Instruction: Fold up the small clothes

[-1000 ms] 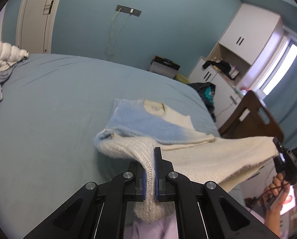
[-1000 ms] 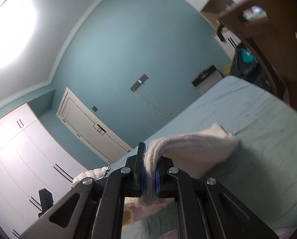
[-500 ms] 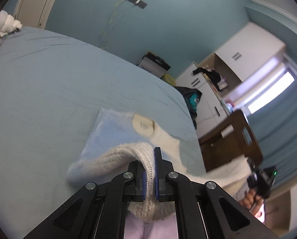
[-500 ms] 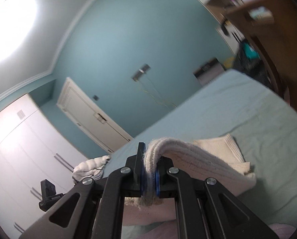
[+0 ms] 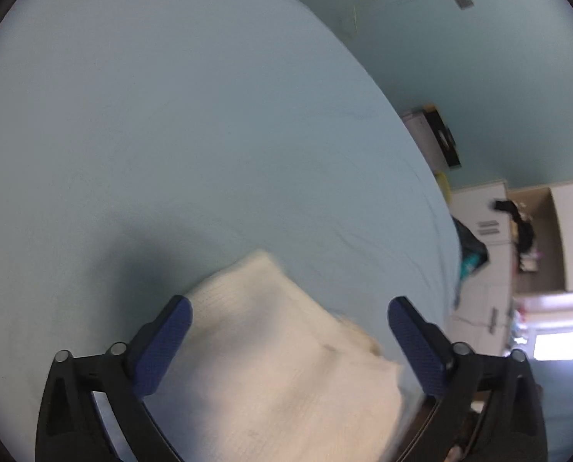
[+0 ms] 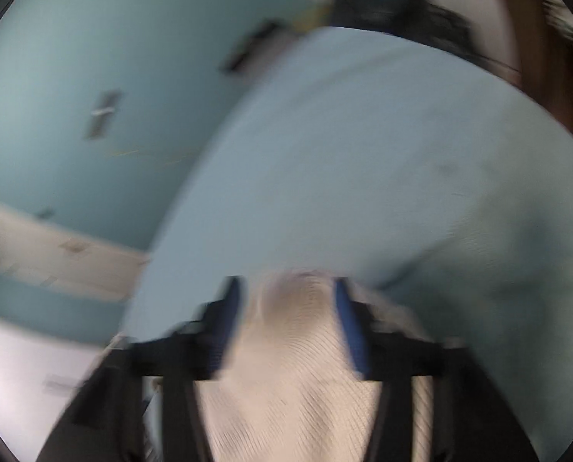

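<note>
A cream knitted sweater (image 5: 282, 350) lies folded on the light blue bed (image 5: 171, 134). In the left wrist view my left gripper (image 5: 288, 310) is open wide just above it, its blue pads on either side of the fold's corner, holding nothing. In the blurred right wrist view my right gripper (image 6: 288, 292) is open too, with the cream knit (image 6: 298, 377) lying between and under its fingers (image 6: 228, 308).
White cabinets (image 5: 536, 238) and a dark bag (image 5: 469, 250) stand beyond the bed's right edge. A box (image 5: 436, 134) sits by the teal wall. A white door (image 6: 55, 254) and a brown wooden chair (image 6: 548, 57) show in the right wrist view.
Both grippers carried the sweater's hem forward over the blue part, lowered it onto the bed, and opened, letting go of the knit. Both cameras tilted downward.
</note>
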A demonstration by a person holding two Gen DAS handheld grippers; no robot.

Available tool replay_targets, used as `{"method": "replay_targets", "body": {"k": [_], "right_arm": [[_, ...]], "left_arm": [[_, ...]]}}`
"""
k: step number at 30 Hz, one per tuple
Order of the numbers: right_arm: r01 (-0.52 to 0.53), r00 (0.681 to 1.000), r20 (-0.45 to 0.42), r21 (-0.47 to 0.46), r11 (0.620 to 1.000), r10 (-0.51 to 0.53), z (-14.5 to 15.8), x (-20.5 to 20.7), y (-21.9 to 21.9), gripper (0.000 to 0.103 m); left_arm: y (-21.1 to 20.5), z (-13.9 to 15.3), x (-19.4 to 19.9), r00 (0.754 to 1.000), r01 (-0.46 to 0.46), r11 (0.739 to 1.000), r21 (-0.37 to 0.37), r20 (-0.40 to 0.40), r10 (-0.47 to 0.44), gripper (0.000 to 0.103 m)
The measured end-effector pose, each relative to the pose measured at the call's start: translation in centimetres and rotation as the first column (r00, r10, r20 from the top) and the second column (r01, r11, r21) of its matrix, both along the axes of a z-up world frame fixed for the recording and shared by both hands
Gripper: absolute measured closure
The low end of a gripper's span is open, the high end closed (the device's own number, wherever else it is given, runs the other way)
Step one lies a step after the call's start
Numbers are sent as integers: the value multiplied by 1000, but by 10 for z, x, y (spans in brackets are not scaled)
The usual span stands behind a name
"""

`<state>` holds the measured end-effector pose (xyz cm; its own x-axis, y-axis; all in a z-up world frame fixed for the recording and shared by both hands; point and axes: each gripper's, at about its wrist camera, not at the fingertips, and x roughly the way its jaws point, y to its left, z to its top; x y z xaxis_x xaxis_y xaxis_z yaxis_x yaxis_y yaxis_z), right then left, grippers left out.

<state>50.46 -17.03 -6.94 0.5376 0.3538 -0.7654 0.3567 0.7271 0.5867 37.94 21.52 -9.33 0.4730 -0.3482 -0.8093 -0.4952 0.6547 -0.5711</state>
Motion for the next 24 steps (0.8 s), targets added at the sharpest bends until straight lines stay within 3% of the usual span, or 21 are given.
{"method": "replay_targets", "body": {"k": [2, 4, 7, 9, 12, 15, 17, 20, 22, 24], "right_arm": [[-48, 999, 11, -44, 998, 49, -14, -6, -7, 34], [-114, 993, -23, -95, 989, 112, -32, -14, -14, 32], [-242, 969, -91, -180, 953, 229, -57, -32, -20, 32], [-282, 959, -98, -189, 941, 268, -67, -44, -23, 32], [-319, 947, -119, -222, 921, 299, -78, -39, -15, 32], [-344, 938, -143, -253, 904, 316, -81, -25, -2, 32], [-375, 925, -175, -279, 884, 337, -82, -11, 9, 32], [-416, 909, -187, -347, 840, 373, -70, -6, 36, 32], [-447, 895, -198, -378, 811, 401, -70, 4, 48, 32], [-479, 878, -219, -403, 780, 426, -77, 6, 61, 32]], "left_arm": [[-4, 0, -9, 997, 74, 994, 83, 10, -75, 0], [-18, 1, -20, 982, 185, 968, 172, 1, -188, 0], [-42, -8, -49, 946, 311, 900, 304, -9, -323, 0], [-56, -21, -58, 916, 387, 844, 371, -51, -397, 0], [-65, -39, -47, 885, 456, 798, 393, -109, -452, 1], [-56, -40, -38, 873, 474, 782, 404, -101, -477, 1], [-56, -37, -29, 839, 524, 768, 368, -68, -540, 1], [-63, -33, -10, 784, 587, 704, 400, -62, -618, 0], [-67, -36, 3, 764, 608, 674, 420, -78, -641, 0], [-71, -40, 14, 751, 626, 666, 407, -84, -655, 1]]}}
